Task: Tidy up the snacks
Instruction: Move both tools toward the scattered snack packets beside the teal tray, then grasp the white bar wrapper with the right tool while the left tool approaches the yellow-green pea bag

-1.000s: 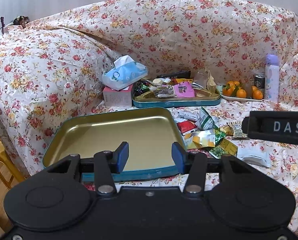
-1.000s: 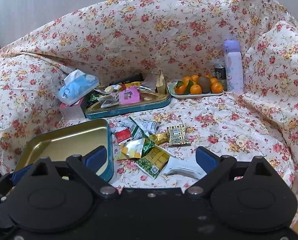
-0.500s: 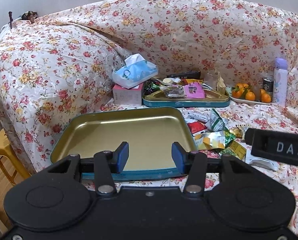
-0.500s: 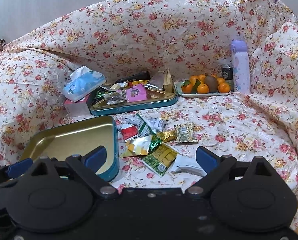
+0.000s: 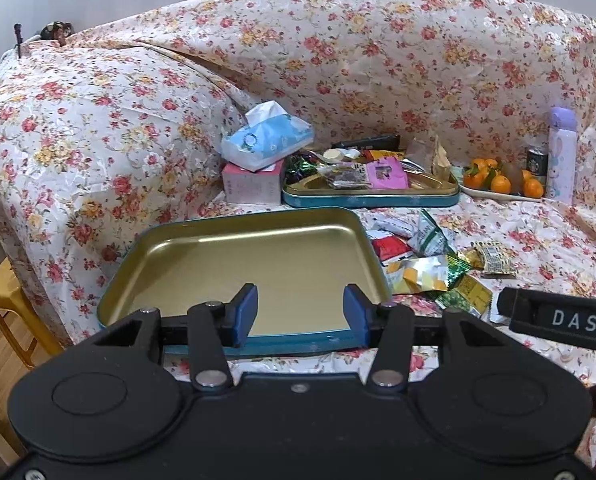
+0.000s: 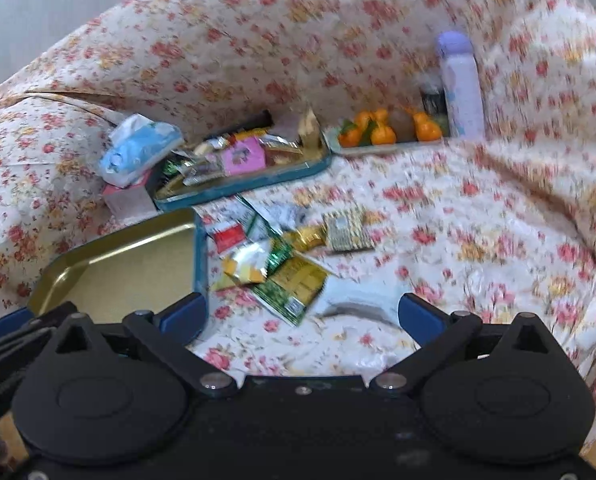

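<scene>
Right now I am looking across the flowered sofa cover (image 5: 378,60), and the biggest thing near me is the empty shallow gold-lined tin tray with a teal rim (image 5: 241,224), lying flat at the front left of the seat. Behind it sits a second teal tin tray (image 5: 370,199), already heaped with packets. Between and to the right of the two trays lies the loose scatter of foil snack packets (image 6: 273,260) — red, yellow, green and gold.

My right gripper (image 6: 300,314) is the nearer one: its jaws stand wide apart and empty, and the packets lie just ahead of them and slightly left, close beside the empty tray's right rim. The green-and-yellow flat packet (image 6: 293,288) is closest, its long axis running diagonally away to the right.

My left gripper (image 5: 300,314) hovers over the empty tray's near edge — jaws parted, gripping nothing.
</scene>
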Demonstrator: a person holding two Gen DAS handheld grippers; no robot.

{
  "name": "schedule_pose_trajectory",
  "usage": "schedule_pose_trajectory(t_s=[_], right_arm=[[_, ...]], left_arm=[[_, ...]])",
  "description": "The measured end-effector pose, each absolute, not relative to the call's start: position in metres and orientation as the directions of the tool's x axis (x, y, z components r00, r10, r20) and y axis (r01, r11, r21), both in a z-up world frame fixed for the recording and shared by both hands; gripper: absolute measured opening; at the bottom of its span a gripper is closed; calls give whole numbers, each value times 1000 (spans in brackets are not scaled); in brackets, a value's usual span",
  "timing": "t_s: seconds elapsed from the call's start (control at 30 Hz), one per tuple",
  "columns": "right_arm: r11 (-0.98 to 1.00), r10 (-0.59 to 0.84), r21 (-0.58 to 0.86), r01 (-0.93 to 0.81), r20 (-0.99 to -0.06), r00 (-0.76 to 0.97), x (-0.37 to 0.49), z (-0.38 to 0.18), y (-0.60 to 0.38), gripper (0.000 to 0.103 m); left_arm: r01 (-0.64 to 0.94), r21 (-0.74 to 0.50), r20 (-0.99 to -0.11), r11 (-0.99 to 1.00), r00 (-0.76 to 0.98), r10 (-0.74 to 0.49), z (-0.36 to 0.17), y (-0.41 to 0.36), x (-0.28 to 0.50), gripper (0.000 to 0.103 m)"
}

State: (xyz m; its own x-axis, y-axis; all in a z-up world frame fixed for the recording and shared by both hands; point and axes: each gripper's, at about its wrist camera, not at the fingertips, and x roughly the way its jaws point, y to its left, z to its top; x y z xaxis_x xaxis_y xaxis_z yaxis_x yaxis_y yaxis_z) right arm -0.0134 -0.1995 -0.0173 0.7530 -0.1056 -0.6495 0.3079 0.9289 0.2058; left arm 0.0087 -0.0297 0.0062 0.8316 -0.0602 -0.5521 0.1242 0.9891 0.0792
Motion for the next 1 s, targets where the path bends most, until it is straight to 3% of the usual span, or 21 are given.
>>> schedule_pose_trajectory(t_s=[0.33,0.7,1.0], right_arm=[[961,-149,56,270,-718,680,6,-49,-236,103],[987,-142,-60,149,-751,645,30,-59,-254,103],[986,-166,-139,93,-758,631,55,-76,-259,103]], left_arm=[[229,70,-630,971,764,-135,-5,-65,20,56],[320,8,-814,947,552,-180,-35,-99,50,56],[331,13,-861,944,484,-158,-46,-111,59,56]])
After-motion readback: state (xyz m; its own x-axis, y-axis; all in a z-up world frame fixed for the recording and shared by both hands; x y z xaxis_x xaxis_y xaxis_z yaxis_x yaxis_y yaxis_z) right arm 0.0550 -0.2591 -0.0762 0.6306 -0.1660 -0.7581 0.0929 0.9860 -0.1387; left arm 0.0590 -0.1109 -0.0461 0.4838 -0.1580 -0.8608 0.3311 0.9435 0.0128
